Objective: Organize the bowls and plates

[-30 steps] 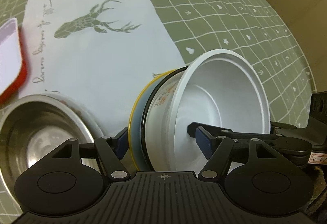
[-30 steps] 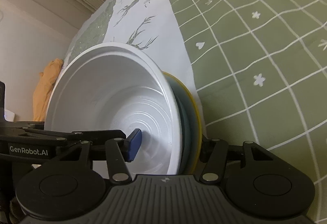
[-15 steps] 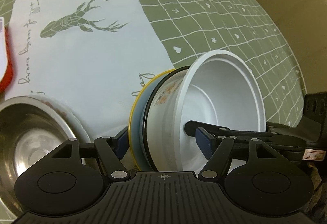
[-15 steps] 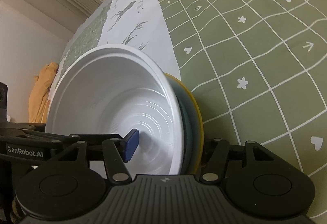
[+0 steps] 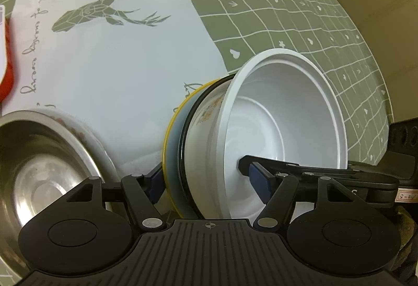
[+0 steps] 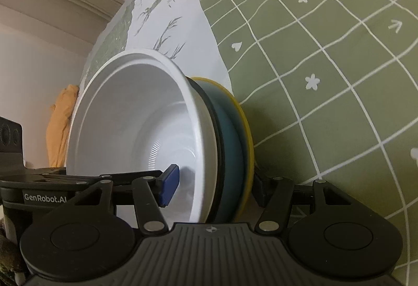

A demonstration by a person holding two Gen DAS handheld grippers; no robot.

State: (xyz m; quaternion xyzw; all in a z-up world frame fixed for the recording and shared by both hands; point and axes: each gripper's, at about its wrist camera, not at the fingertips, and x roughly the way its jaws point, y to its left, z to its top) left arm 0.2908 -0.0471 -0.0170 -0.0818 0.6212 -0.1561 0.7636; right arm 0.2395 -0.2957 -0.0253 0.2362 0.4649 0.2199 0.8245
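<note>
A nested stack is held tipped on its side over the table: a white bowl [image 5: 287, 113] [image 6: 125, 113] innermost, a black-rimmed flowered bowl [image 5: 206, 113] around it, and a blue dish with a yellow rim [image 5: 169, 139] [image 6: 232, 139] outermost. My left gripper [image 5: 206, 181] is shut on the stack's lower edge, one blue pad inside the white bowl and the other behind the yellow rim. My right gripper [image 6: 215, 189] is shut on the same stack from the opposite side, its pad [image 6: 169, 185] inside the white bowl. Its other finger is mostly hidden behind the dish.
A steel bowl [image 5: 39, 168] sits at the left, close to the stack, on a white plate rim [image 5: 88, 132]. A red-edged tray [image 5: 6, 69] lies at the far left. The green grid tablecloth [image 6: 326, 51] spreads to the right; the table edge [image 5: 365, 33] curves there. An orange cloth [image 6: 60, 126] is beyond.
Both grippers keep their hold on the stack. It has tipped a little, so more of the blue dish's outside shows in the right wrist view.
</note>
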